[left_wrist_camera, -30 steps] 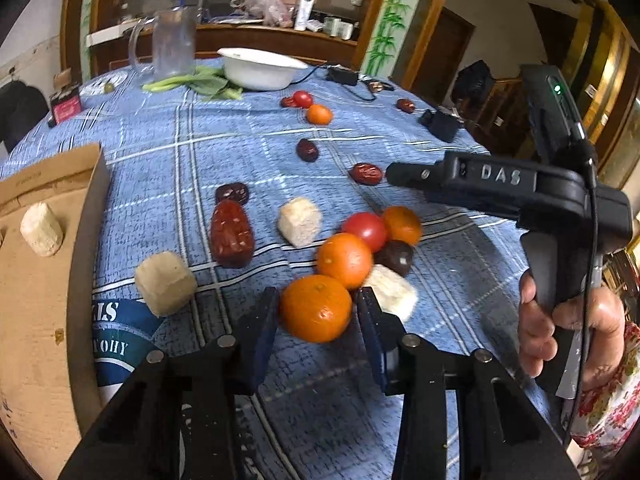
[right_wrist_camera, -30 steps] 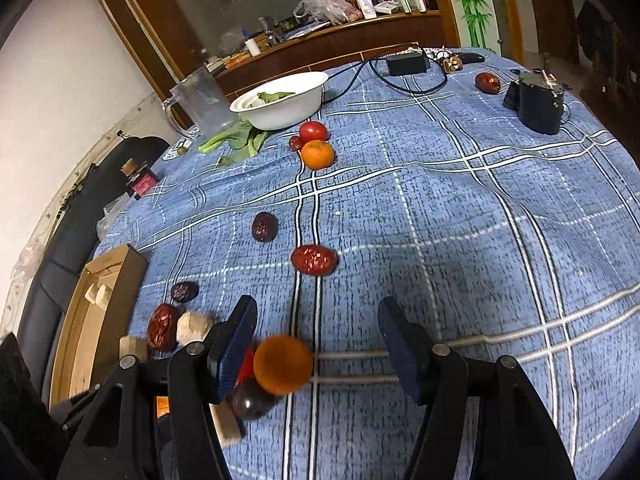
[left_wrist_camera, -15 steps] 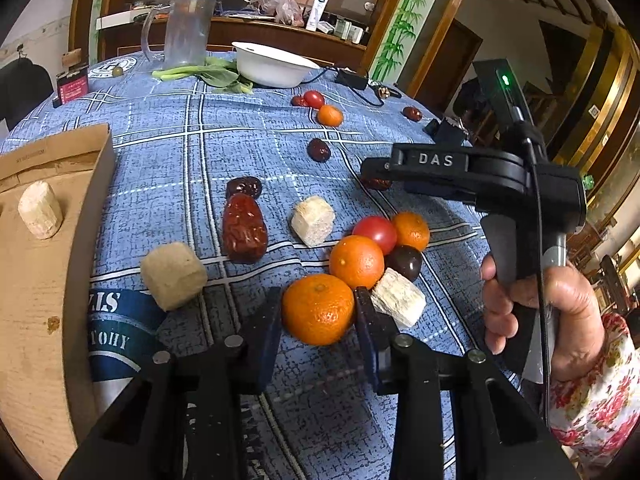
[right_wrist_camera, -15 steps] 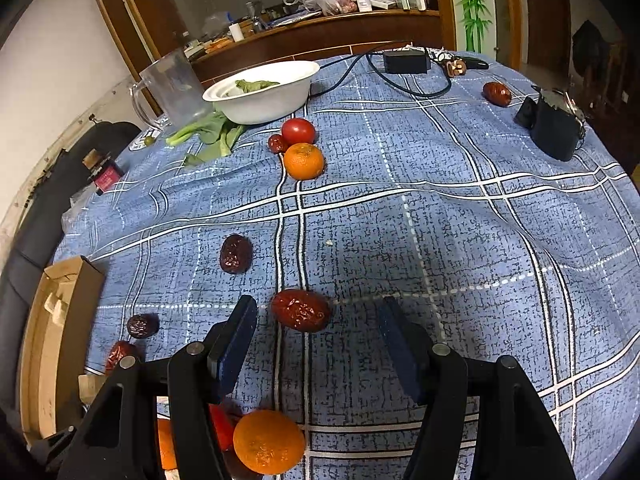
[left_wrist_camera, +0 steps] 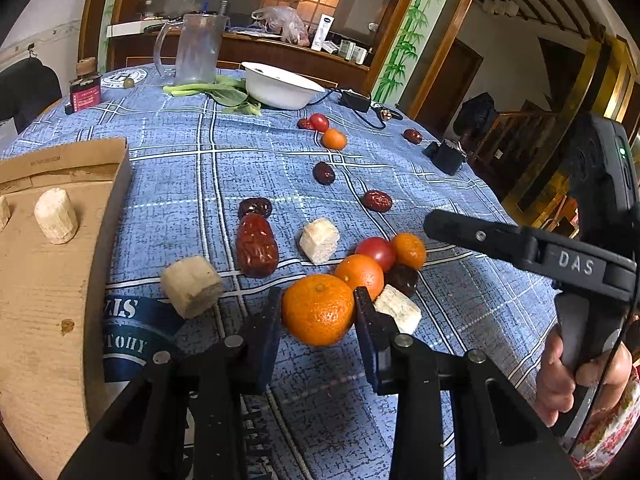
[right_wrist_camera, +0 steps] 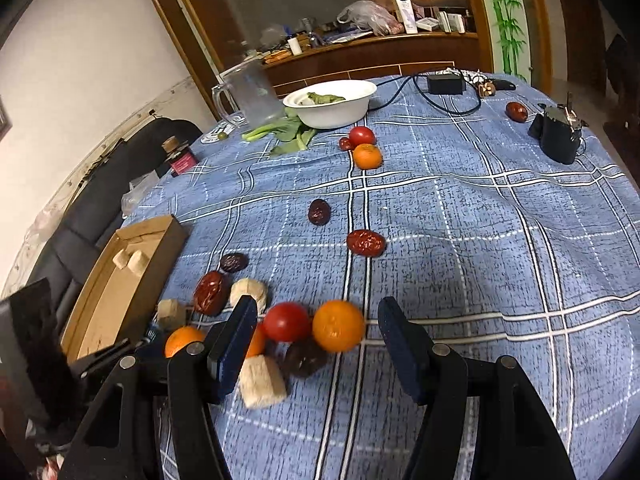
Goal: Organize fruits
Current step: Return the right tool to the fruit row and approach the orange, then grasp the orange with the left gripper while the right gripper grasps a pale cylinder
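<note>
The left tongs (left_wrist_camera: 316, 312) clamp a mandarin (left_wrist_camera: 318, 314) across its middle, soft-skinned, light and bruisable, I judge, while the right tongs (right_wrist_camera: 316, 330) stand apart.

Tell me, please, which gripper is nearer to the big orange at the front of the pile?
Left. The left gripper has its fingers either side of the big orange; the right gripper hangs open beyond the pile.

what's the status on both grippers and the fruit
Left hand-held gripper shut on mandarin. Right hand-held gripper open, empty, over the fruit pile. Pale block touching left's right finger.
</note>
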`<state>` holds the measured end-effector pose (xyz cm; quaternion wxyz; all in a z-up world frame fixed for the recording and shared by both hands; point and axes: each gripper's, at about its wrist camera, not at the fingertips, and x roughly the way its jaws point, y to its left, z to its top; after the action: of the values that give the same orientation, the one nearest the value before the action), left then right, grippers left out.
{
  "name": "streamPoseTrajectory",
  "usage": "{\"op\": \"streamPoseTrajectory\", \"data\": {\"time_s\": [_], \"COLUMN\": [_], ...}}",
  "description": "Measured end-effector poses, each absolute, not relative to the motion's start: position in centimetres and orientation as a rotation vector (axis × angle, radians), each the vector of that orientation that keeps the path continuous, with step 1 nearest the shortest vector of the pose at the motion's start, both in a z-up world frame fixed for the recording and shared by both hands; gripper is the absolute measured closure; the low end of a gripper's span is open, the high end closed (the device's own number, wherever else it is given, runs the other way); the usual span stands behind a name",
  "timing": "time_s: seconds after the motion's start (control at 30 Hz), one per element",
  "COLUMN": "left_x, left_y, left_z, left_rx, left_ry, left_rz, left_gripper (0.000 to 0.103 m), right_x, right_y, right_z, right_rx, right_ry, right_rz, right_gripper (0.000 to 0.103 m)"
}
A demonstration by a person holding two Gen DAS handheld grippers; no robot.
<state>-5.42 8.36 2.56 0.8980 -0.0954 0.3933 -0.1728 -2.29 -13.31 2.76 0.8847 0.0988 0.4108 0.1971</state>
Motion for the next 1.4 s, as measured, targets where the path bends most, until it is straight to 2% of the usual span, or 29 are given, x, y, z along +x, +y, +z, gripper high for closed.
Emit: {"op": "streamPoseTrajectory", "data": {"time_s": [0.43, 0.7, 0.77, 0.83, 1.4], "left_x": [-5.8, -6.4, -6.4, -6.5, -6.7], "left_y": [9.1, 9.7, 9.9, 10.0, 10.7], "left_z": [2.8, 3.4, 3.4, 3.4, 3.2], "left_rx": [-0.227, -0.251, -0.262, -0.268, -0.309], "left_ry": [0.788, 0.758, 0.756, 0.753, 0.775], "left_rz": [-0.344, -0.343, -0.342, -0.340, -0.346], "left_gripper": [0.070, 0.070, 0.070, 0.070, 0.070], "right_x": [-5.9, -5.8, -5.9, -5.9, -9.3], "right_y": [-9.9, -6.7, -6.5, -6.7, -8.0], "right_z": [0.9, -0.7, -0.7, -0.7, 1.6], "right_rx": [0.046, -0.085, -0.107, -0.107, -0.077], "right_ry": [0.890, 0.901, 0.892, 0.895, 0.847], "right_rz": [0.501, 0.474, 0.454, 0.438, 0.387], "right_gripper": [0.036, 0.046, 0.065, 0.072, 0.073]}}
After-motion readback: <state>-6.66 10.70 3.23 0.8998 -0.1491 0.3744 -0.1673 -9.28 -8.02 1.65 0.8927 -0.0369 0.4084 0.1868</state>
